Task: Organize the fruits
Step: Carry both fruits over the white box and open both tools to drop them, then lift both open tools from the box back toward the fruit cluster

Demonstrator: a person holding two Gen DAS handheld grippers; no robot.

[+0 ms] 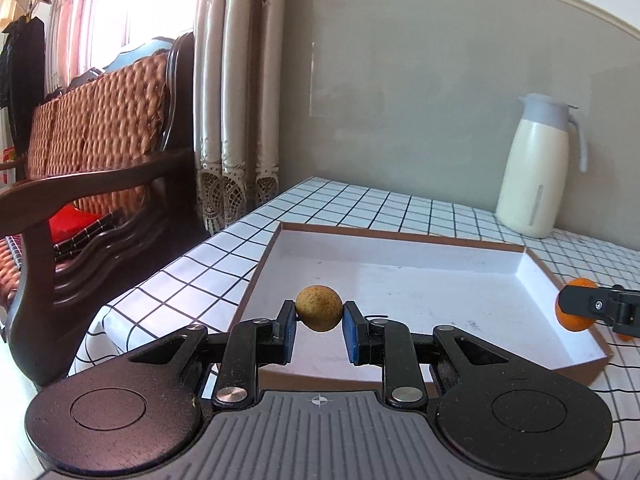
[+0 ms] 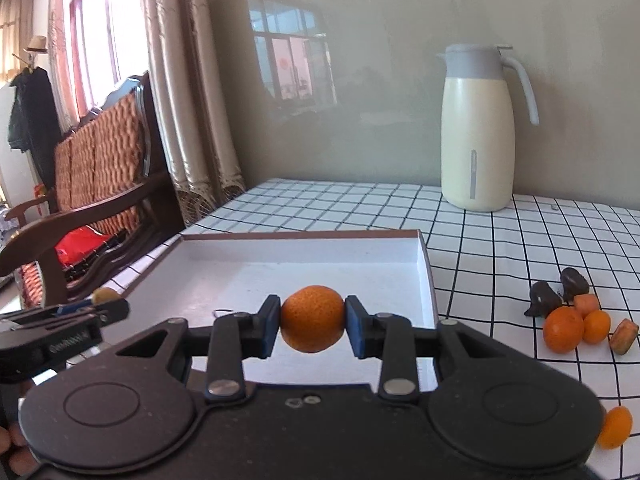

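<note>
L gripper (image 1: 319, 328) pinches a small brown fruit (image 1: 319, 307) btwn its pads, held over the near edge of the white tray (image 1: 538, 270), prob. for dropping in. R gripper (image 2: 312, 326) pinches an orange (image 2: 312, 318), likewise. Loose fruit pile (image 2: 576, 320) waits on the checked cloth (image 2: 500, 248) beyond.

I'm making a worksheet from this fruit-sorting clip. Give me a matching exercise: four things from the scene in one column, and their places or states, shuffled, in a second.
Things
1. brown round fruit
2. orange
3. white tray
4. jug

Places or states
A. stands at the back of the checked tablecloth, by the wall
B. clamped in the right gripper
C. lies bare on the cloth, nothing in it
D. clamped in the left gripper

Pairs: 1-D, 2-B, 3-C, 4-A
</note>
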